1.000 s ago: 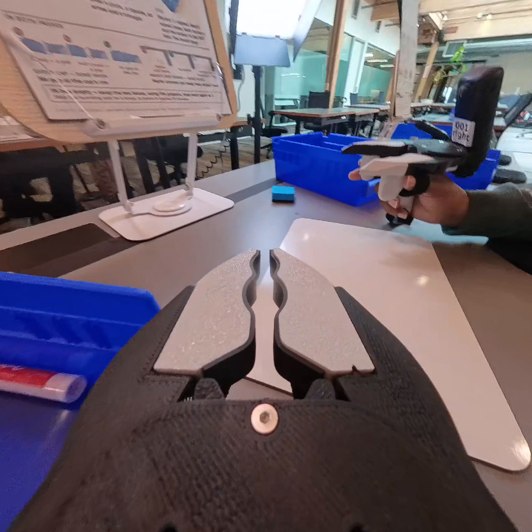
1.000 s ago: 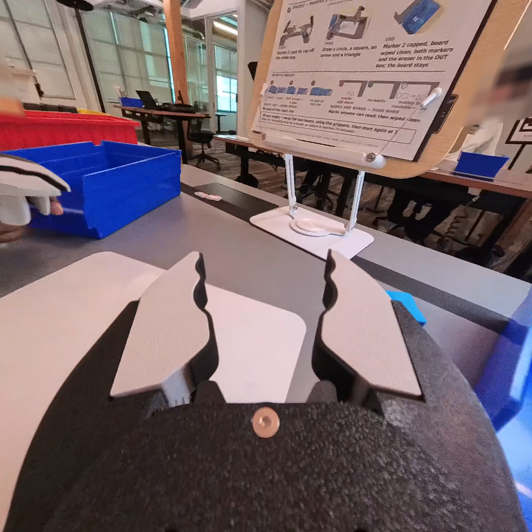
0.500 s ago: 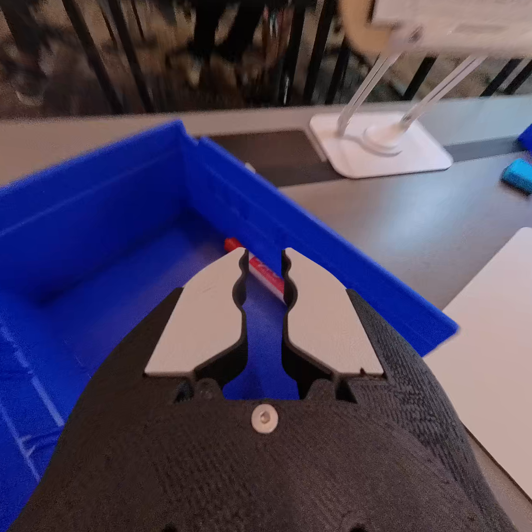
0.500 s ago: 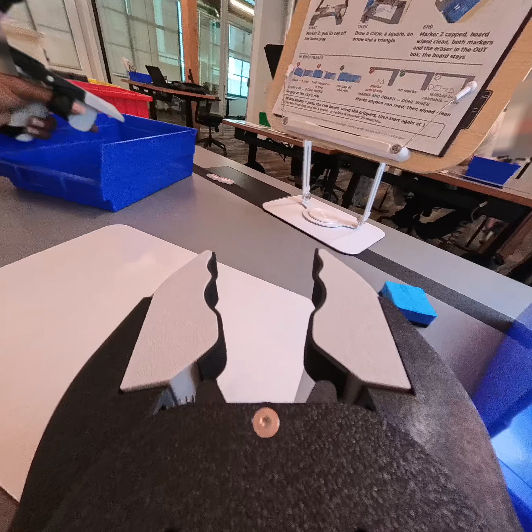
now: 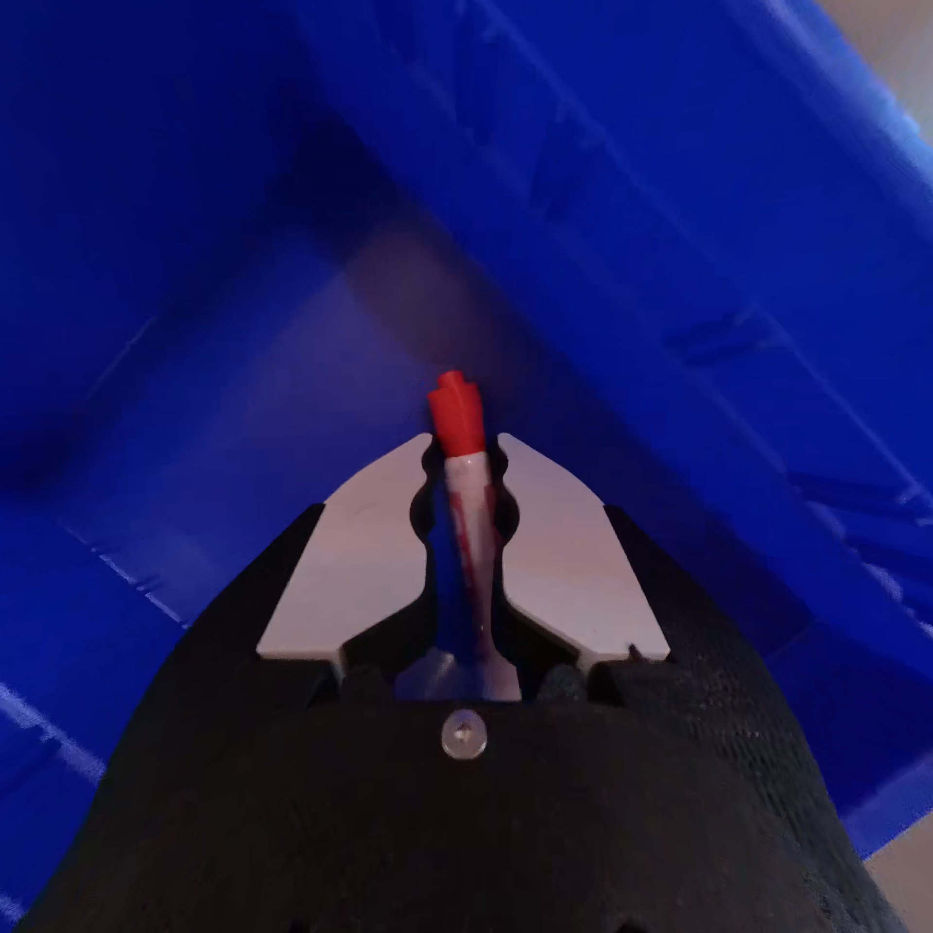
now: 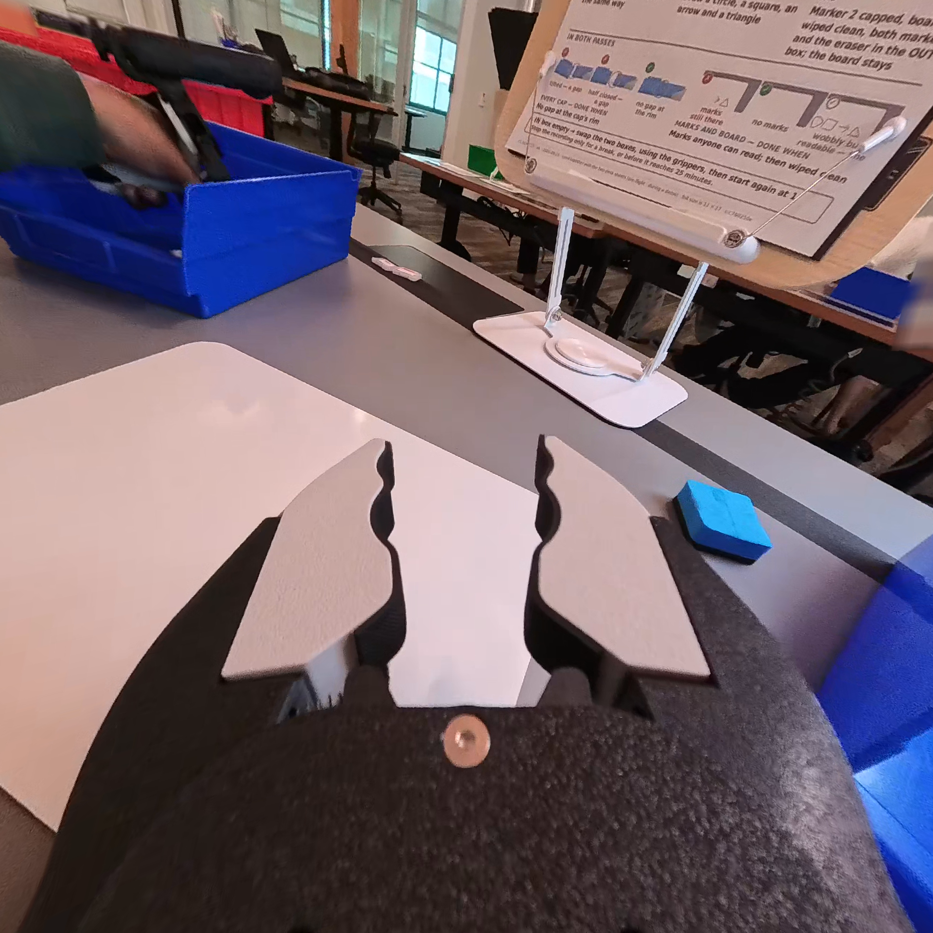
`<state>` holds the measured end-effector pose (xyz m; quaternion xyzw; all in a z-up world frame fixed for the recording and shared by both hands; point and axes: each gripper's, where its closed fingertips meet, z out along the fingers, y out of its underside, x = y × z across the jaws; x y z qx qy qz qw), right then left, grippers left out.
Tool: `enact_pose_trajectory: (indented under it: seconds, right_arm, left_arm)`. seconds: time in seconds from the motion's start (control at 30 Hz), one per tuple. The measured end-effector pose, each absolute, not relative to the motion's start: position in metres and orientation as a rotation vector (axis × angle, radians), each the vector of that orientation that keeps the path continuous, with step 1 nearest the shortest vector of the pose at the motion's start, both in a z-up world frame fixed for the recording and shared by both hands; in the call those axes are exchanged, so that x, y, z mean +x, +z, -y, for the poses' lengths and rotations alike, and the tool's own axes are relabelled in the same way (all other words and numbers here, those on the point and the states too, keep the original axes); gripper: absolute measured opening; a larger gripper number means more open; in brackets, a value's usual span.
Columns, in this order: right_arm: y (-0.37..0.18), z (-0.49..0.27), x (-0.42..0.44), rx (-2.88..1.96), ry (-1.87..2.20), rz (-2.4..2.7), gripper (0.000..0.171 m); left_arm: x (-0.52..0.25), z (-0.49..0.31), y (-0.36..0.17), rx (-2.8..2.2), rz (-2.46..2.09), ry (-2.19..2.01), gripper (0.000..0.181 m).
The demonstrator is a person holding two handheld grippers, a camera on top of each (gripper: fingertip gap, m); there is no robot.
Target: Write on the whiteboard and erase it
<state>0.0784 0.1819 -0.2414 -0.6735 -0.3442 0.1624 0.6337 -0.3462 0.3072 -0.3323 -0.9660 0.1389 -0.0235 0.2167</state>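
A second ago the left claw [image 5: 464, 444] hung over the whiteboard; now it is down inside the blue bin [image 5: 656, 252], its fingers straddling the red-capped marker [image 5: 467, 484]. The jaws stand a little apart on either side of the barrel, and I cannot tell whether they touch it yet, so the pickup looks lined up but not made. Writing has probably not begun: the whiteboard [image 6: 176, 454] lies bare on the tabletop [image 6: 404, 343].

The marker's cap points at the bin's far wall, close ahead, and a side wall rises just right of it, so lifting up looks like the freest way out. The right claw [image 6: 464, 484] waits open and empty above the whiteboard's near part. The blue eraser [image 6: 722, 520] lies just off the whiteboard's right edge.
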Motion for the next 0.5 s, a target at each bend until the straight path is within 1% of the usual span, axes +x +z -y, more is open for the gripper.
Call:
enact_pose_trajectory:
  seconds: [0.1, 0.17, 0.2, 0.27, 0.37, 0.43, 0.5]
  right_arm:
    - [-0.239, -0.181, 0.078, -1.531, 0.365, 0.790, 0.054]
    - [-0.237, -0.179, 0.078, -1.522, 0.359, 0.792, 0.054]
    - [-0.236, -0.178, 0.078, -1.516, 0.357, 0.792, 0.054]
    - [-0.235, -0.177, 0.077, -1.508, 0.362, 0.796, 0.054]
    - [-0.236, -0.175, 0.073, -1.492, 0.366, 0.819, 0.055]
    - [-0.234, -0.173, 0.067, -1.460, 0.347, 0.849, 0.057]
    - [-0.225, -0.166, 0.052, -1.405, 0.313, 0.893, 0.062]
  left_arm:
    - [-0.368, -0.301, -0.328, -2.677, -0.510, 0.140, 0.018]
    - [-0.365, -0.304, -0.305, -2.560, -0.495, 0.095, 0.017]
    - [-0.358, -0.306, -0.285, -2.469, -0.462, 0.016, 0.017]
    - [-0.334, -0.304, -0.229, -2.204, -0.455, -0.152, 0.017]
    - [-0.271, -0.267, -0.134, -1.737, -0.473, -0.555, 0.017]
    - [-0.226, -0.229, -0.097, -1.507, -0.448, -0.851, 0.017]
    - [-0.182, -0.196, -0.087, -1.343, -0.422, -1.070, 0.016]
